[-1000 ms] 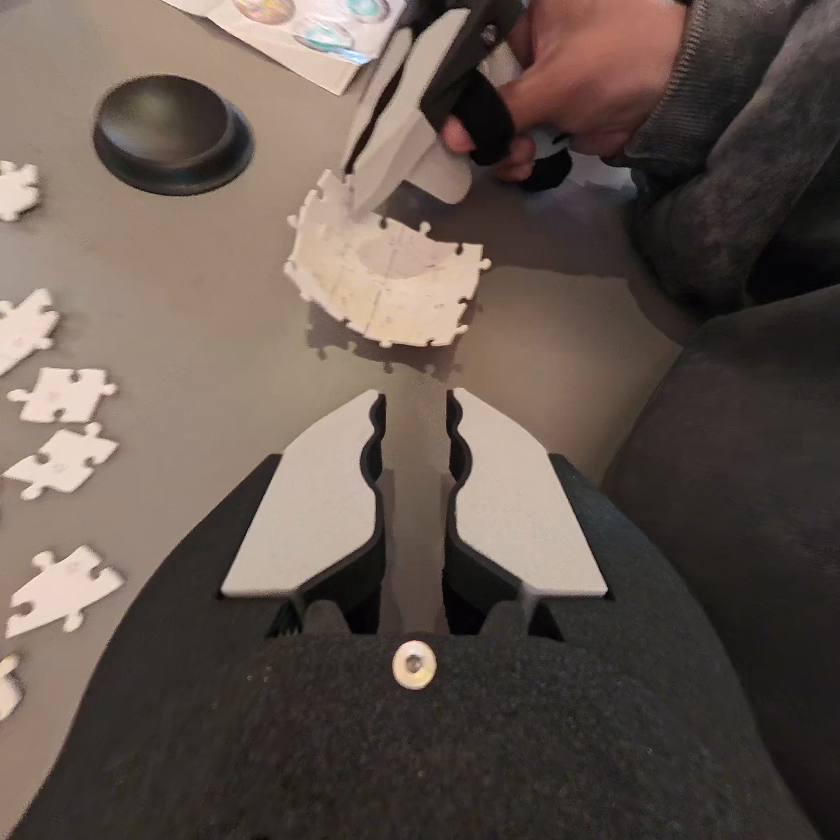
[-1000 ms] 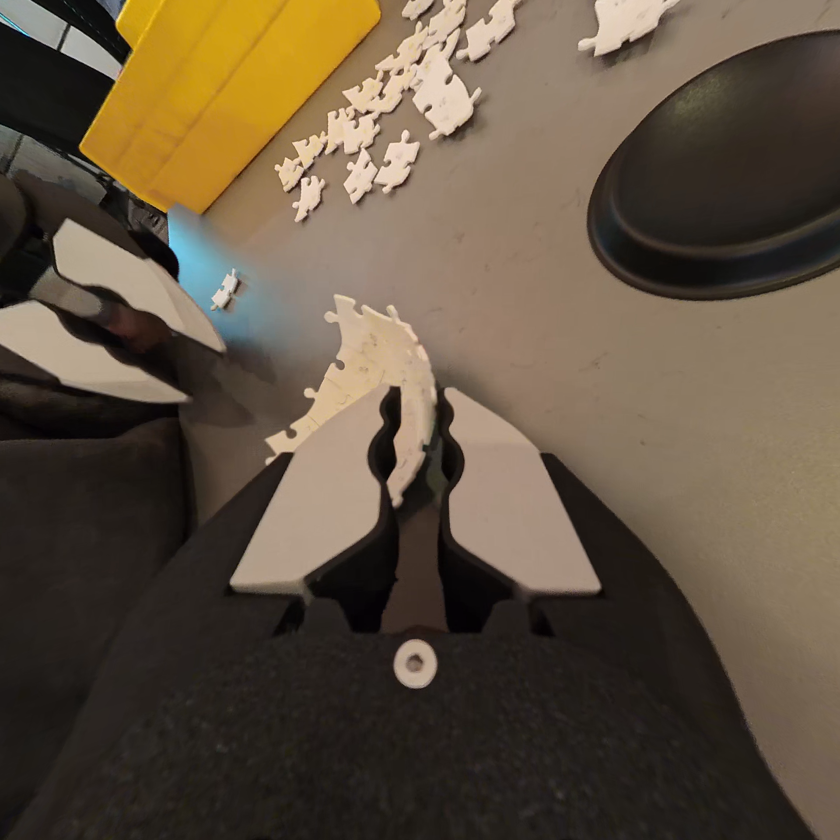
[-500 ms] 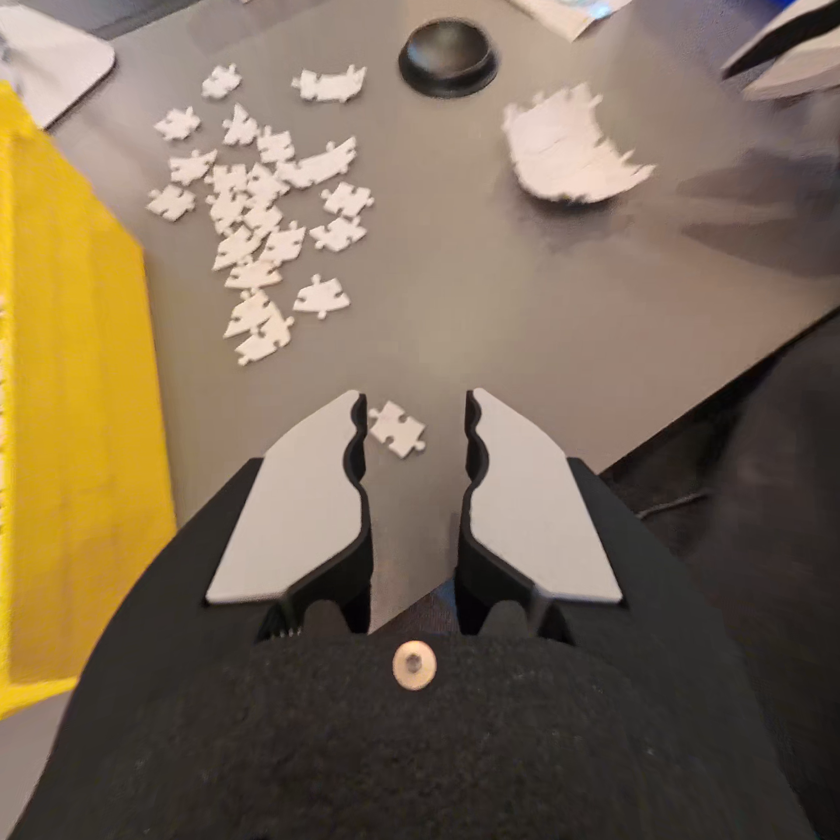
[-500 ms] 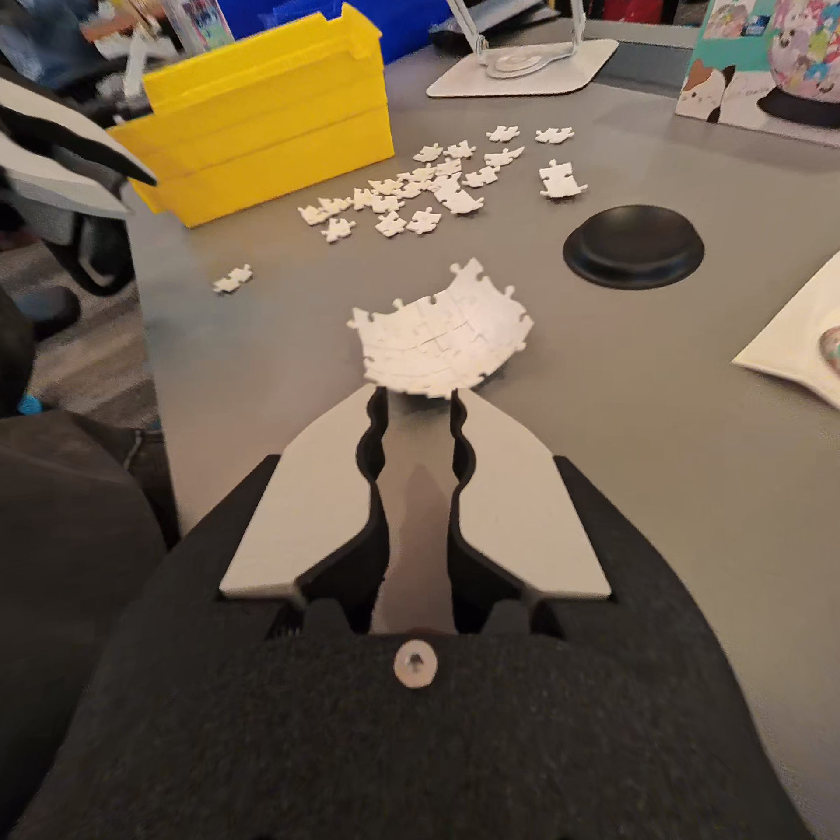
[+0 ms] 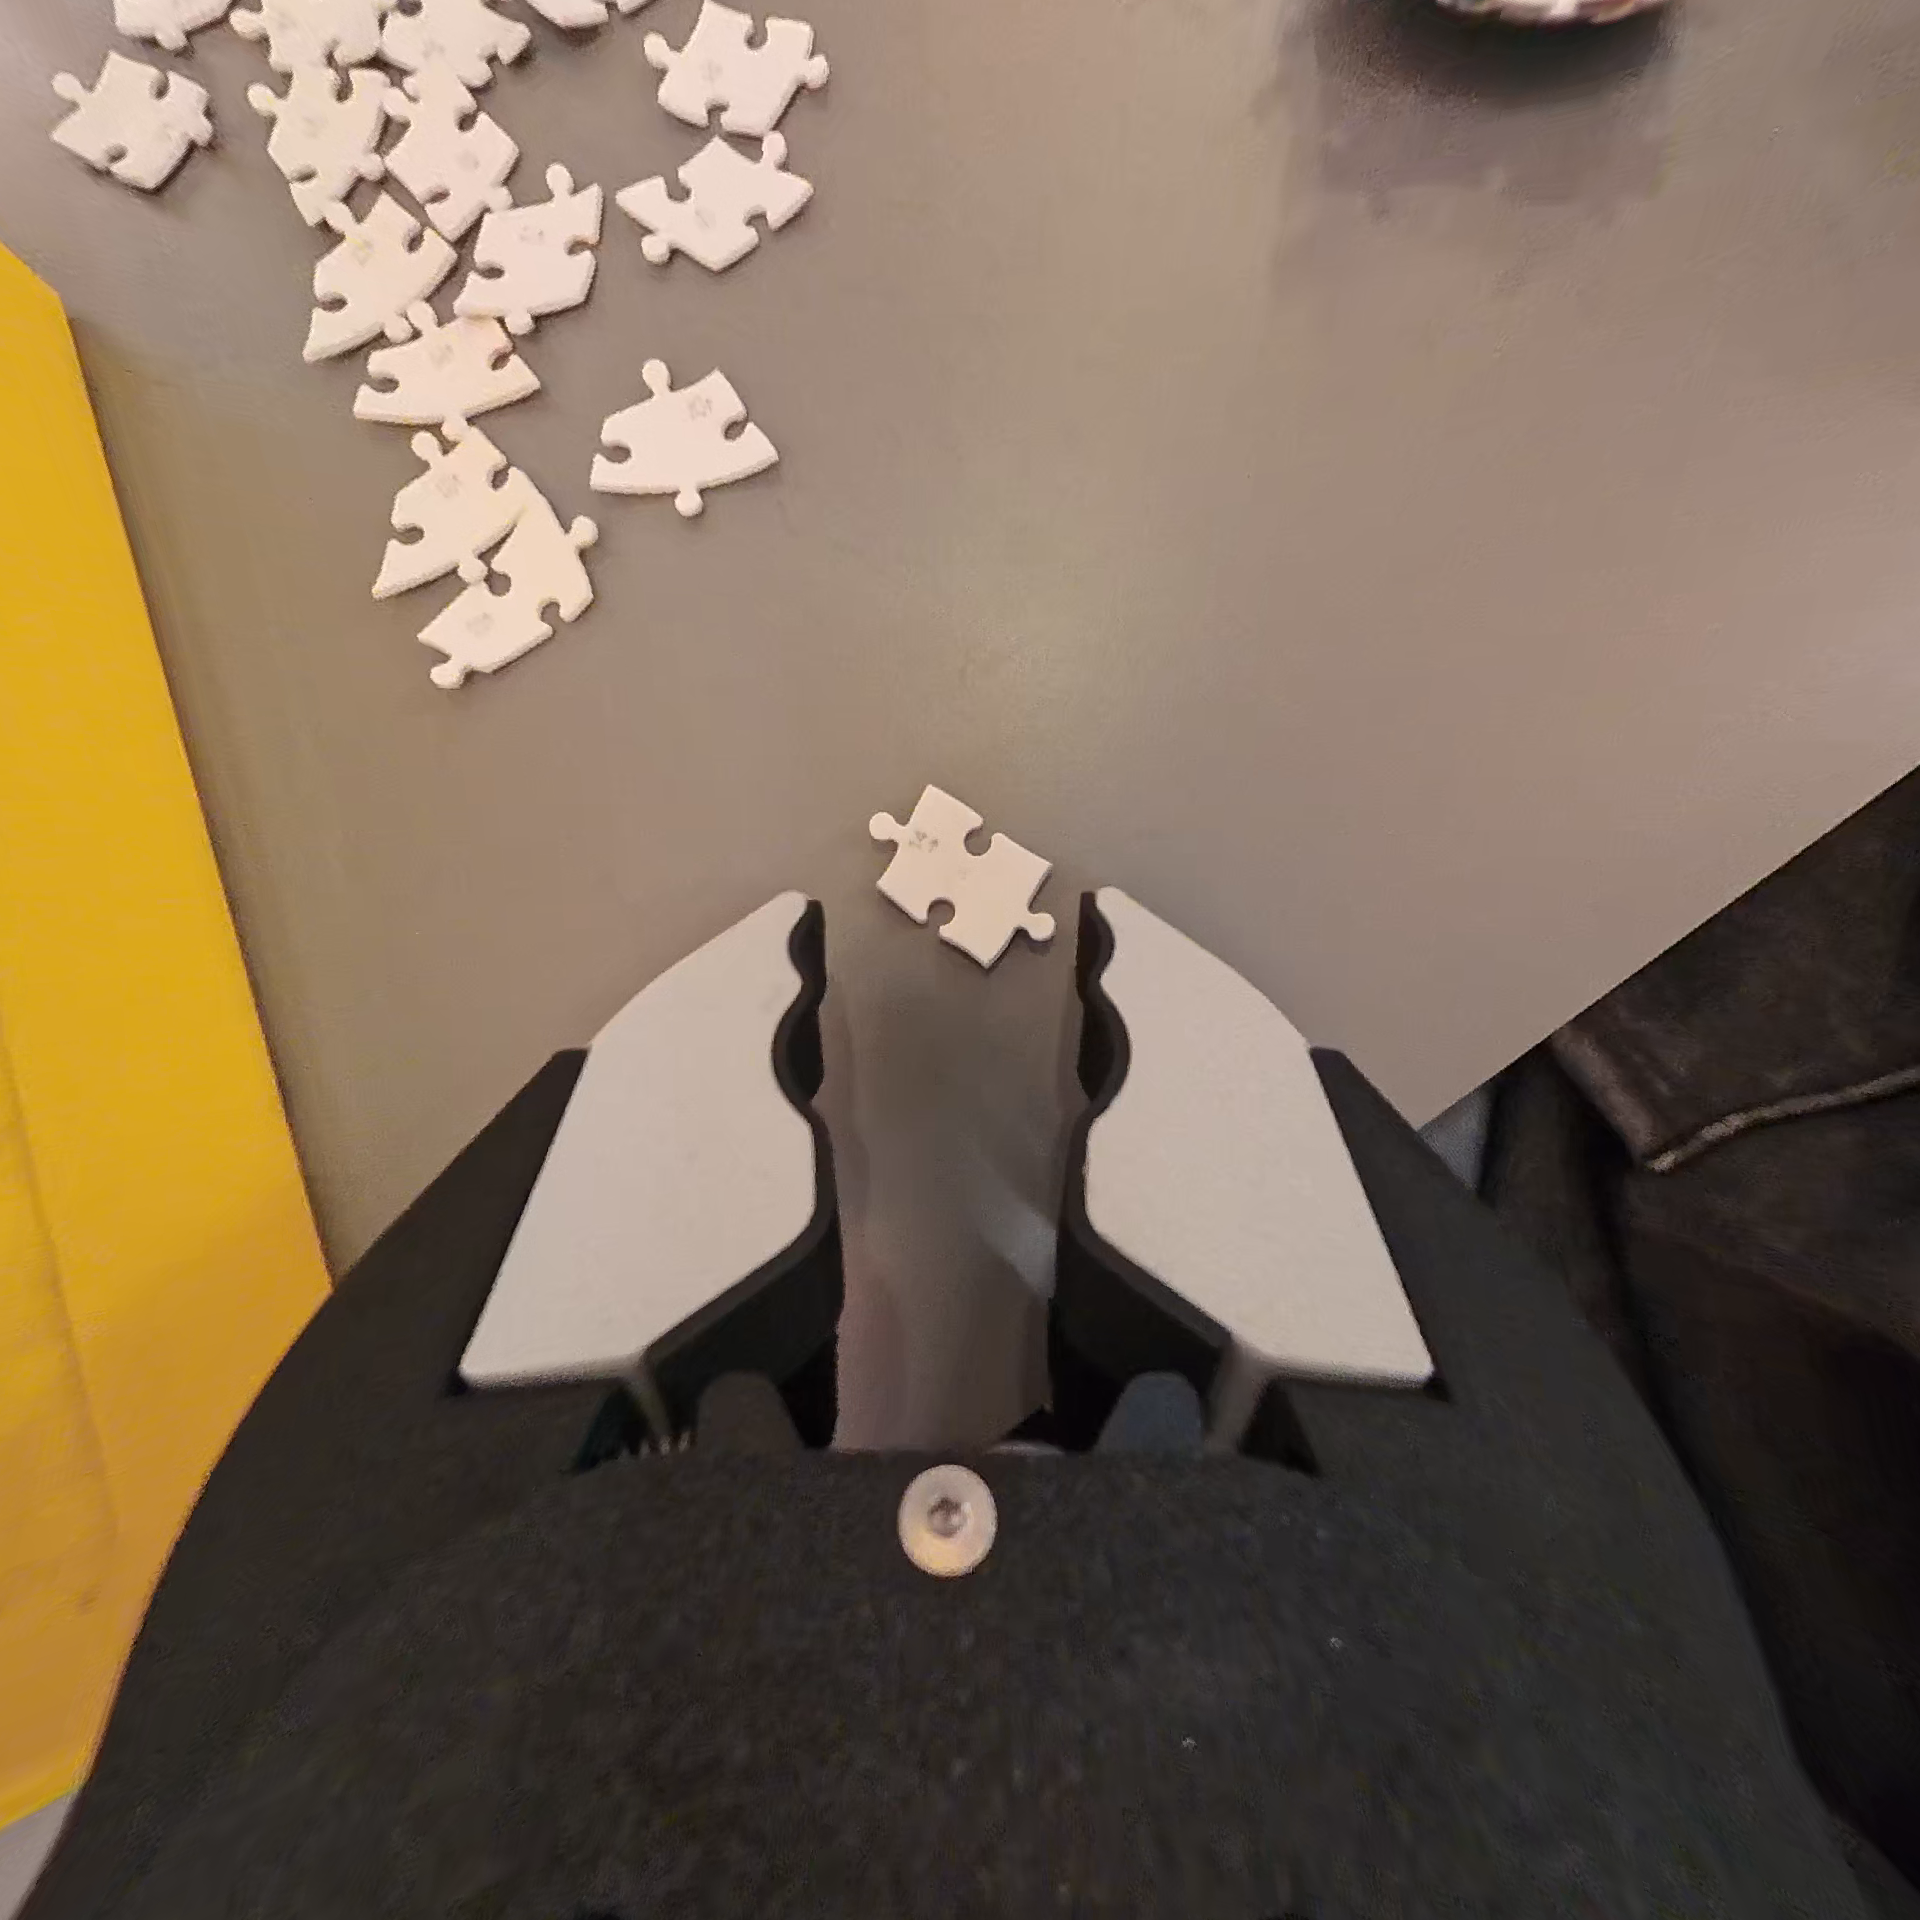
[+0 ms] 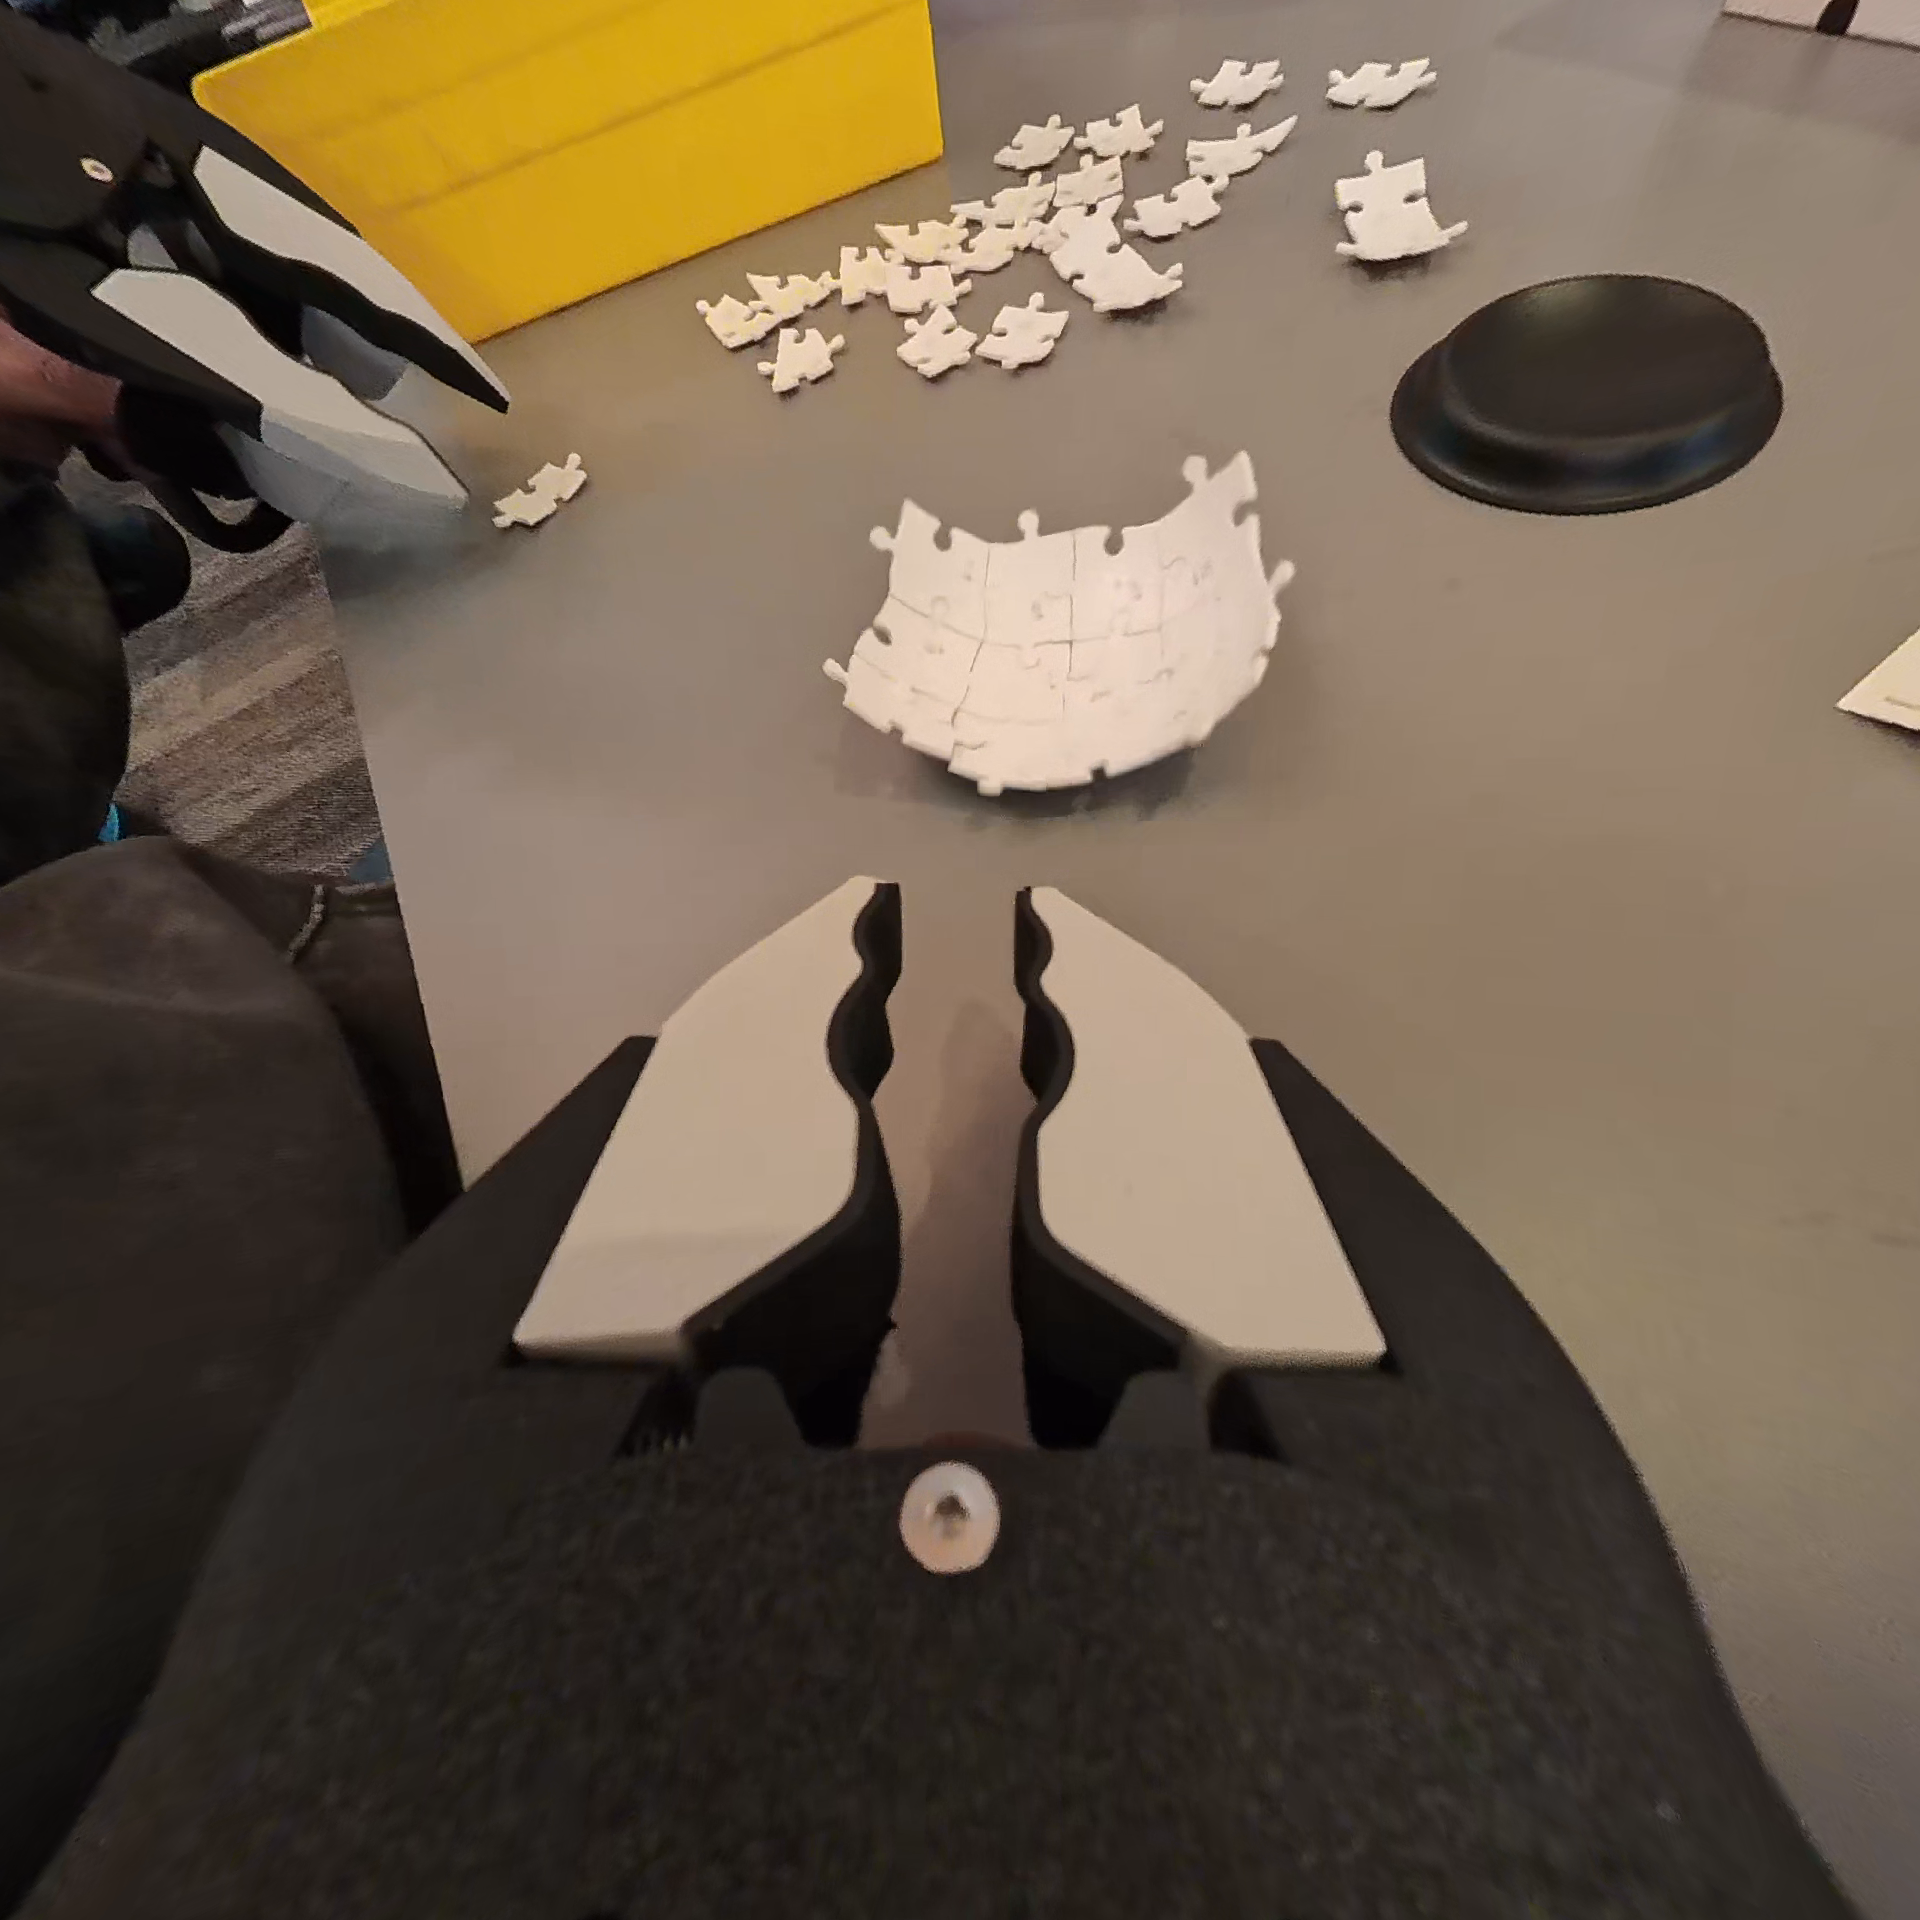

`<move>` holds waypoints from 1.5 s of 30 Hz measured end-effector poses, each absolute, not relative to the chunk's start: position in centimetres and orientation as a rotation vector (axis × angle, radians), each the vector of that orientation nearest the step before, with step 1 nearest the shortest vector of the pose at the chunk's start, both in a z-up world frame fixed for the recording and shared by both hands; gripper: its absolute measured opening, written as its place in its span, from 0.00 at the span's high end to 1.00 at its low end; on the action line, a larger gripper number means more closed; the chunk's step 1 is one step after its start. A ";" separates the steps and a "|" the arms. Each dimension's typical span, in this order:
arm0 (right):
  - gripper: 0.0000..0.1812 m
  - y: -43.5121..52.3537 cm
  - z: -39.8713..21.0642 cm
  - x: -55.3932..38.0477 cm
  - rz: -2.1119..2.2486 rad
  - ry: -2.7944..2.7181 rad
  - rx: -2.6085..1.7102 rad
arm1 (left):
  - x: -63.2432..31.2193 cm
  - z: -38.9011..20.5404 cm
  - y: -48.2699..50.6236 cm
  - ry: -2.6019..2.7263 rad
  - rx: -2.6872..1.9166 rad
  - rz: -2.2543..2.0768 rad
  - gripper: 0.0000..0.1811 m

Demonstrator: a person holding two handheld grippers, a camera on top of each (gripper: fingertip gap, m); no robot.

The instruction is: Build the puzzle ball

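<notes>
A curved, bowl-shaped section of joined white puzzle pieces (image 6: 1070,655) rests on the grey table, a little ahead of my right gripper (image 6: 956,894), which is open and empty. A small joined pair of white pieces (image 5: 961,888) lies alone near the table's front edge, just ahead of my left gripper (image 5: 951,909), which is open and empty above it. The same pair shows in the right wrist view (image 6: 540,490), just beyond the left gripper (image 6: 457,436) at the far left. Several loose white pieces (image 5: 457,270) lie in a scatter beyond.
A yellow bin (image 5: 94,935) stands along the left; it also shows in the right wrist view (image 6: 582,156). A black round base (image 6: 1584,390) sits at the right, a paper sheet (image 6: 1886,691) at the far right. The table's edge (image 5: 1558,987) runs diagonally beside a person's dark clothing (image 5: 1714,1247). The gap from one gripper's tips to the other's is roughly 30 centimetres. My right gripper is the nearer one to the black round base (image 6: 1584,390): about 20 centimetres, against 35 centimetres.
My right gripper let go of the curved section and backed away from it. My left gripper swung left from that section to the lone pair of pieces, opened wider, and moved closer to it.
</notes>
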State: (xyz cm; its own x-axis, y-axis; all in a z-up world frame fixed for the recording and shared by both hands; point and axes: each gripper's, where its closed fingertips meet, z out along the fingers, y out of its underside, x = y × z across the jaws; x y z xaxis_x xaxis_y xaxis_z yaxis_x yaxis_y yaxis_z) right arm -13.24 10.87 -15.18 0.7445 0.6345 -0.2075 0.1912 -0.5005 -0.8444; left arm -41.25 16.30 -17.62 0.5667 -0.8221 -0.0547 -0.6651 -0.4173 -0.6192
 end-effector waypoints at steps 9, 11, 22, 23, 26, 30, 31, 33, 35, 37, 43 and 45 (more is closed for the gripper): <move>0.86 12.4 -13.8 -12.3 0.508 -0.599 -1.936 | -40.4 -15.2 17.4 1.060 -2.043 -0.477 0.71; 0.86 12.7 -13.2 -11.9 0.497 -0.559 -1.896 | -40.1 -14.2 17.4 1.026 -1.993 -0.542 0.70; 0.86 14.8 -12.7 -11.4 0.420 -0.489 -1.942 | -43.1 -4.3 18.3 0.904 -1.714 -0.833 0.77; 0.86 15.0 -12.8 -11.4 0.421 -0.479 -1.957 | -44.9 -3.0 19.4 0.878 -1.709 -0.809 0.76; 0.86 15.4 -13.0 -11.1 0.386 -0.471 -1.985 | -50.5 -0.6 22.8 0.815 -1.728 -0.710 0.74; 0.86 16.1 -13.2 -10.4 0.361 -0.442 -2.021 | -55.4 -2.2 26.6 0.830 -1.846 -0.532 0.73; 0.86 16.3 -13.2 -10.3 0.361 -0.434 -2.029 | -55.8 -2.9 27.1 0.846 -1.874 -0.523 0.73; 0.86 16.6 -13.3 -10.1 0.355 -0.420 -2.049 | -56.1 -4.2 27.8 0.898 -1.914 -0.502 0.73; 0.86 16.8 -13.5 -10.1 0.348 -0.410 -2.062 | -56.4 -5.6 28.3 0.967 -1.951 -0.473 0.73; 0.86 16.8 -13.8 -10.3 0.339 -0.403 -2.069 | -56.4 -6.8 28.4 1.023 -1.974 -0.487 0.74; 0.86 16.7 -15.0 -11.3 0.322 -0.430 -2.097 | -53.6 -11.0 29.6 1.335 -2.052 -0.573 0.77; 0.86 16.6 -15.0 -11.3 0.309 -0.429 -2.095 | -53.3 -13.2 30.3 1.459 -2.106 -0.561 0.82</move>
State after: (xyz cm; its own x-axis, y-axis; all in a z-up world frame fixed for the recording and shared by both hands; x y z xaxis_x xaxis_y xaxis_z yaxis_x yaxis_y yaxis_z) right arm -11.26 16.64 -14.98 0.9068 0.4185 -0.0512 0.1805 -0.4951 -0.8499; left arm -53.28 30.27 -13.22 0.3366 -0.9406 0.0449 -0.7284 -0.2903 -0.6206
